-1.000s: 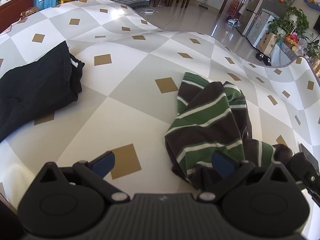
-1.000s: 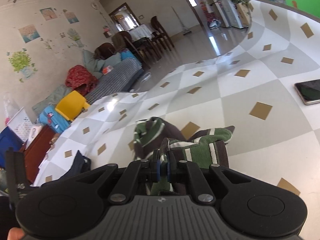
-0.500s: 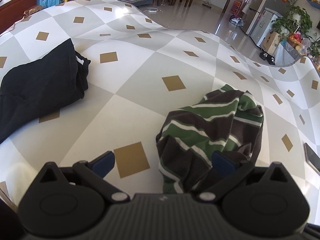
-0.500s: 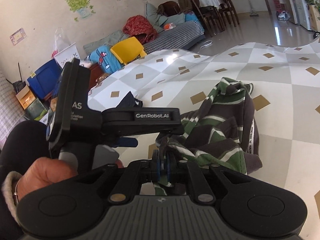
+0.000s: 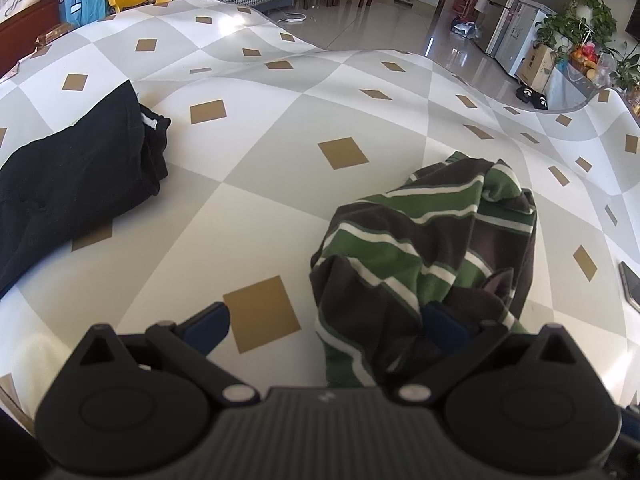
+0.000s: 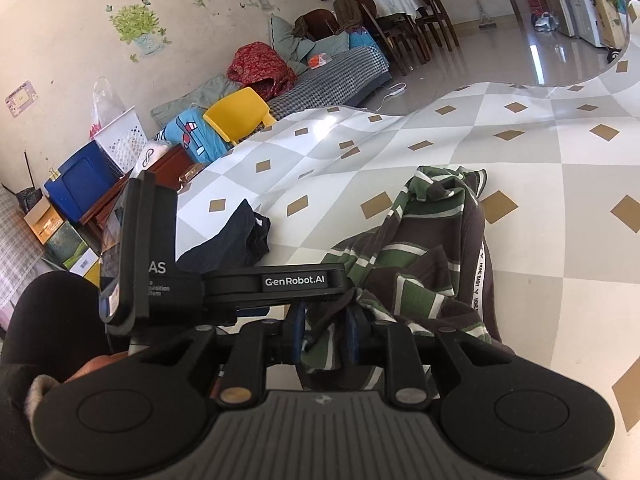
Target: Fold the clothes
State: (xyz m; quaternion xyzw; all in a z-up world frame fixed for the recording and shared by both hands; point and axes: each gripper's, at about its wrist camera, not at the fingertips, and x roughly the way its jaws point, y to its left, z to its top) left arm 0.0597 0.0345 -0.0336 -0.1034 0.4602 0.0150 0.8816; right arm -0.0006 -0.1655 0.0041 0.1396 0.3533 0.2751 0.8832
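The right tool [image 6: 322, 334] is opening, its blue pads parting with a twisted fold of the striped shirt [image 6: 424, 264] between them but no longer pinched hard; the left tool [image 5: 326, 322] stands wide open, one pad over bare tabletop [image 5: 256, 208], the other pad tucked against the shirt's near folds without gripping. The shirt lies in a crumpled heap near the tabletop's front edge, toward its right side, well apart from the black garment [image 5: 68, 176] at the left edge and the phone [image 5: 631, 290] at the right edge. The step in hand looks like letting the bundle go so it can be taken up afresh by its corners. To do it well, the right tool should open fully before it pulls back, so the cloth slips free and is not dragged along; then each tool should seek a distinct edge, such as the hem or a shoulder, and spread the shirt flat toward the open middle of the tabletop, clear of the black garment
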